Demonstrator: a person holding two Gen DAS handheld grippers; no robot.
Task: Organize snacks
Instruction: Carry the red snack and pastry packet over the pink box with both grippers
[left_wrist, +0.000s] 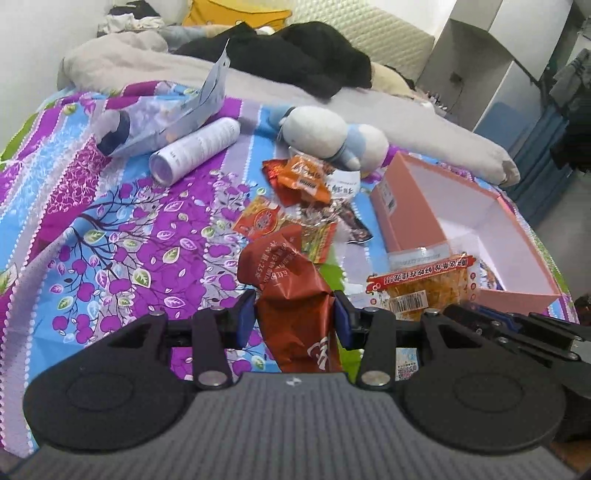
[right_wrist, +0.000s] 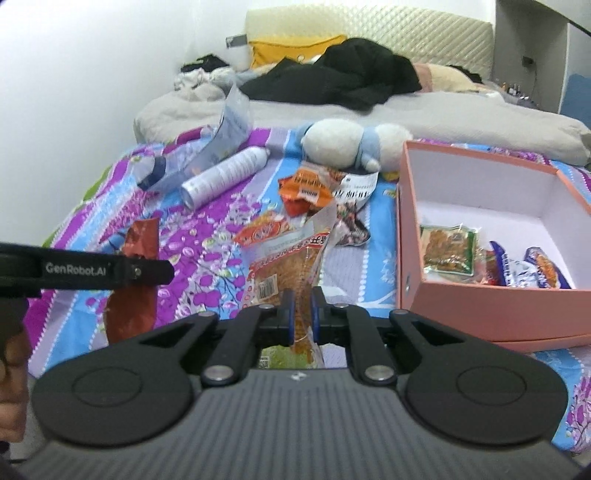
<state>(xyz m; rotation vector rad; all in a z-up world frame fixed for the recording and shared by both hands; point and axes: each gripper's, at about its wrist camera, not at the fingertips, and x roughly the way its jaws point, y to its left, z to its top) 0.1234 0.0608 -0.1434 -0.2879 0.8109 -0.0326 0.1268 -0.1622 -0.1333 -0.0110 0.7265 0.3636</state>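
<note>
The left gripper pinches a crumpled brown-red snack wrapper; both blue pads press on its sides, and the wrapper's lower end is hidden behind the gripper body. The right gripper is nearly pressed together on a clear packet of orange dried strips, whose bottom edge is also covered by the gripper. Both packets are held just left of the pink box, above the flowered bedsheet.

Inside the pink box, near its front wall, lie a green-edged packet and some blue-and-white packets; the front wall cuts them off, so their count is unclear. Left of the box, a small pile of orange and red snack packets remains on the sheet, overlapping, with print too blurred to read. Behind the pile is a plush toy, and farther left of the box a white spray can lies on its side.
</note>
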